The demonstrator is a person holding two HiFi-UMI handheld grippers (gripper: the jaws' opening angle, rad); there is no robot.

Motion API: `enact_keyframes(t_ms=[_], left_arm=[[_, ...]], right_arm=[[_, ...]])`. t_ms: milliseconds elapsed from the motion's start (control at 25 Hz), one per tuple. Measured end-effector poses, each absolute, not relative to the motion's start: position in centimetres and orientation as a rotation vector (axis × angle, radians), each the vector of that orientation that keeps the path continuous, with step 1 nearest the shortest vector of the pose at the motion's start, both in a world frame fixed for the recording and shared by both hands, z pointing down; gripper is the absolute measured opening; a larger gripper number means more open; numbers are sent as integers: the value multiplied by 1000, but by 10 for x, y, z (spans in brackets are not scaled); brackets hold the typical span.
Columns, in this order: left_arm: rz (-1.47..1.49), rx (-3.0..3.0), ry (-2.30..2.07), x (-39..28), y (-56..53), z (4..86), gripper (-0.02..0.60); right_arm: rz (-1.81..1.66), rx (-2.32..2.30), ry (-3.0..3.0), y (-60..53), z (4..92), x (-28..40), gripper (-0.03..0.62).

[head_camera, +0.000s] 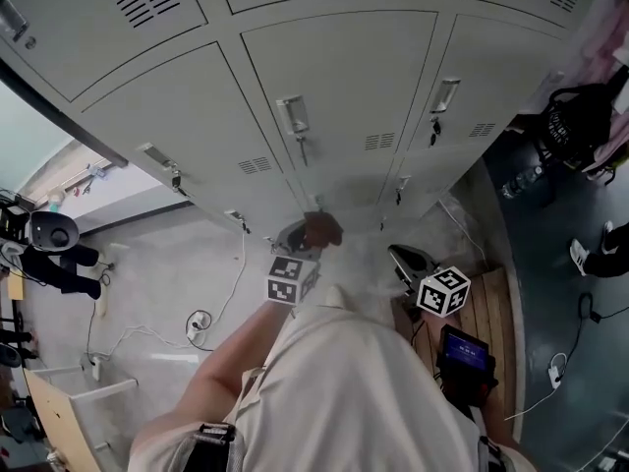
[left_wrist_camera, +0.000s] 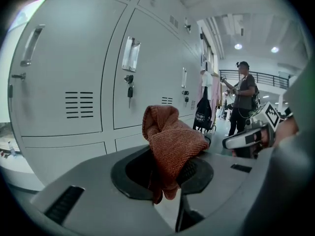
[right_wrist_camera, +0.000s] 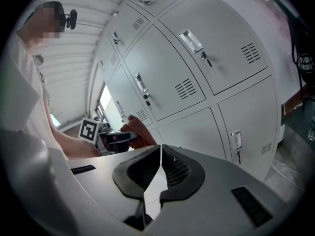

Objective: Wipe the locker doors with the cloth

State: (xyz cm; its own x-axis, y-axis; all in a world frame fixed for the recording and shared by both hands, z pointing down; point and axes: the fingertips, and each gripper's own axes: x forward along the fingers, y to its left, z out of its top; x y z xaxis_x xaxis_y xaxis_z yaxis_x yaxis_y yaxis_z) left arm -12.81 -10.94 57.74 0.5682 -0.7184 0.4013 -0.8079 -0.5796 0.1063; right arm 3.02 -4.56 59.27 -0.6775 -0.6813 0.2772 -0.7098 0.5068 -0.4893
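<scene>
my left tongs (head_camera: 309,234) are clamped shut on the cloth (head_camera: 322,229), a rust-red knitted rag. in the left gripper view the cloth (left_wrist_camera: 172,140) stands bunched up out of the left tongs (left_wrist_camera: 168,173), with a short end hanging down between the pads. it is held just in front of the lower row of locker doors (head_camera: 344,82); i cannot tell whether it touches the metal.

the locker doors (left_wrist_camera: 74,68) are pale grey, each with a slotted vent and a handle, and every one in sight is shut, so what is inside them is hidden. keys (left_wrist_camera: 129,91) hang from the lock of the door behind the cloth.

my right tongs (head_camera: 395,253) sit to the right of the cloth, apart from it and a little back from the lockers. in the right gripper view the right tongs (right_wrist_camera: 161,167) are pressed together with only a hairline between the pads, and there is nothing in them. the left tongs (right_wrist_camera: 117,137) and the cloth (right_wrist_camera: 139,132) show beyond them at the left, against the locker doors (right_wrist_camera: 167,85).

at the far right a black bag (head_camera: 575,121) hangs by the end of the locker row.
</scene>
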Motion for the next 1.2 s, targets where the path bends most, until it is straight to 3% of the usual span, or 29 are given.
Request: enact_keyframes(t_ms=[720,1200], left_arm=[[361,2274,-1491,-168,-219,598,80],[372,2286,-1830,-201,-233,514,80]], right_arm=[[922,1265,-2632,-98,594,38,20],[919,1189,-2699,-130,583,82,20]])
